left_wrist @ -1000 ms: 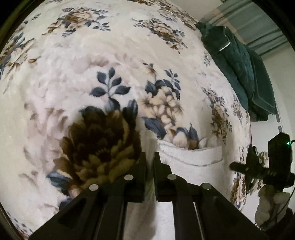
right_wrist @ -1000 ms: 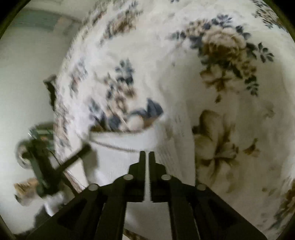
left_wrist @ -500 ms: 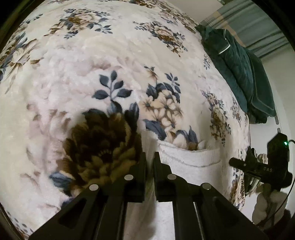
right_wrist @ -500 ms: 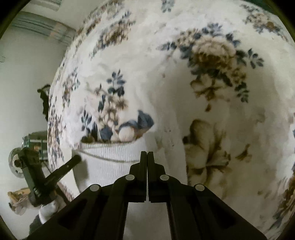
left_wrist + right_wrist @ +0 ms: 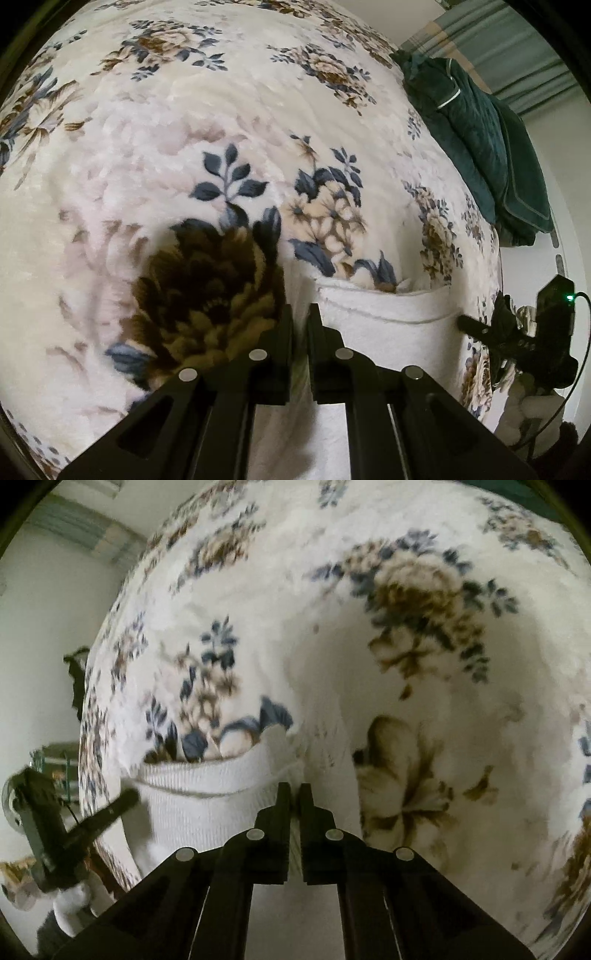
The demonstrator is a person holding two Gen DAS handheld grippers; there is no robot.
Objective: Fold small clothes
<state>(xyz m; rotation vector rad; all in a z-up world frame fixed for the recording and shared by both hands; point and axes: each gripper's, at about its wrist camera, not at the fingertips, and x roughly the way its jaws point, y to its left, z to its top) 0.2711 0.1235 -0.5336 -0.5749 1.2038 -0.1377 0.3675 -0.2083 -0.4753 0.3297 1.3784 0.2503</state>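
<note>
Blanket (image 5: pixel 155 122): a plush, deep-piled cover in cream, printed with brown and blue-grey flower sprays, spread across the whole bed; its surface was soft and lightly rumpled.
Dark green bedding (image 5: pixel 476 136): a folded, quilted stack with pale piping, lying at the far right edge of the bed.
White garment (image 5: pixel 384 332): a small ribbed knit piece, off-white, with a stitched hem band along its far edge; it lay flat on the blanket at the near edge of the bed, between the two grippers. In the right wrist view (image 5: pixel 199 808) one far corner of it stood up in a small peak.
Left gripper (image 5: pixel 300 314): black plastic fingers with round silver rivets, pressed almost together, pinching the near left part of the white garment where it met the big brown flower.
Right gripper (image 5: pixel 293 792): the same black build; its jaws had just been closing and stood nearly together on the garment's right side. The picture was blurred there, but cloth seemed to be caught between the tips.
Person's hand: pale, partly visible under the left gripper in the right wrist view (image 5: pixel 72 904).
</note>
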